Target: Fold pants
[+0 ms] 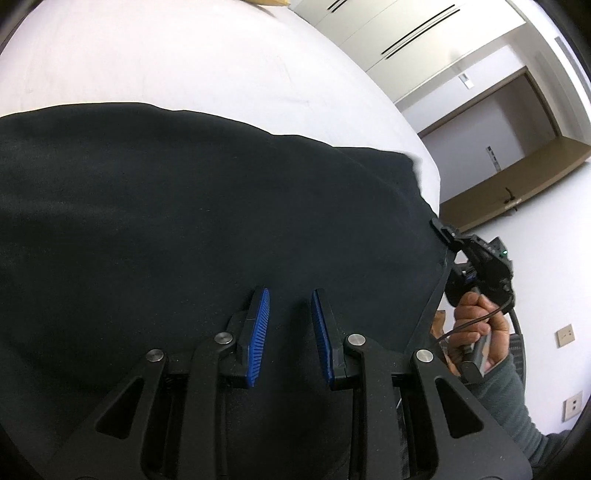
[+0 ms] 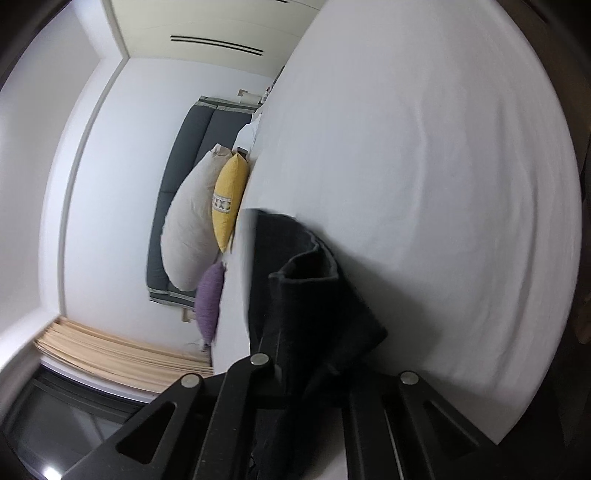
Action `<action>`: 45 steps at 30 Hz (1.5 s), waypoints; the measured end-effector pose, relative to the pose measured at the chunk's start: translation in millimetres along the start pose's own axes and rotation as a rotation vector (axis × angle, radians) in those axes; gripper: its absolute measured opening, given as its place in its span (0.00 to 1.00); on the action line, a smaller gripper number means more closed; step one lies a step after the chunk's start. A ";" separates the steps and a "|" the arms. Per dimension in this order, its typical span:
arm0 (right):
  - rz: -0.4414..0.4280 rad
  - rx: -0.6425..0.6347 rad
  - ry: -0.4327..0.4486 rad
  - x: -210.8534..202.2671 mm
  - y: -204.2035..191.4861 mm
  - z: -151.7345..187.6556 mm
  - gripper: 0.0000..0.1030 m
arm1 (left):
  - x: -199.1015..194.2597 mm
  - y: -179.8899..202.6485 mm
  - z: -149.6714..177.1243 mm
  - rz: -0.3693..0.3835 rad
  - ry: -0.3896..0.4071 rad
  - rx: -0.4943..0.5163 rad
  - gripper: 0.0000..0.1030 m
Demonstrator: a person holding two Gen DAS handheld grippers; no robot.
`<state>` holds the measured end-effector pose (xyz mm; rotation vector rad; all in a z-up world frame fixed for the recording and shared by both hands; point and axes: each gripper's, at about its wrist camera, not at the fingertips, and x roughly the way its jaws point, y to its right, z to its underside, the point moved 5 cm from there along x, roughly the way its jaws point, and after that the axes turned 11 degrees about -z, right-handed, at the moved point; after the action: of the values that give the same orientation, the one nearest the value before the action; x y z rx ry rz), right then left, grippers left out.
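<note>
Black pants (image 1: 192, 206) lie spread over a white bed (image 1: 184, 62) and fill most of the left wrist view. My left gripper (image 1: 290, 301) is open just above the cloth, its blue pads (image 1: 258, 332) apart with nothing between them. My right gripper (image 1: 443, 234) shows at the right edge of that view, shut on the pants' edge and held by a hand (image 1: 476, 325). In the right wrist view the black cloth (image 2: 306, 295) bunches between my right gripper's fingers, which it hides, and runs out over the white sheet (image 2: 424, 184).
Grey, yellow and purple pillows (image 2: 225, 206) rest against a dark headboard (image 2: 184, 177) at the bed's end. A wooden desk (image 1: 517, 177) and white wardrobe doors (image 1: 388, 33) stand beyond the bed. Beige curtains (image 2: 110, 350) hang by a window.
</note>
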<state>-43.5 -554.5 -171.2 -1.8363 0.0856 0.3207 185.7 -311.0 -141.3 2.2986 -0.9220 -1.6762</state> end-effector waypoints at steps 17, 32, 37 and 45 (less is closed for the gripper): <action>0.310 -1.104 -0.593 113.3 -136.1 252.8 0.05 | -78.6 -71.8 3.5 0.125 0.113 -0.362 0.94; 0.344 -1.373 -0.492 107.2 -164.3 292.1 0.05 | -55.9 -81.4 -7.9 0.190 -0.030 -0.438 0.94; 0.320 -1.424 -0.514 113.9 -170.2 307.6 0.05 | -47.2 -77.9 -15.7 0.171 -0.072 -0.395 0.73; 0.292 -1.489 -0.551 114.9 -174.2 330.7 0.05 | -50.6 -86.1 -11.4 0.142 -0.121 -0.303 0.18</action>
<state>47.8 -177.3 -122.7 -3.0907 -0.3757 1.3424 219.9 -216.6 -135.7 1.9105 -0.7701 -1.7709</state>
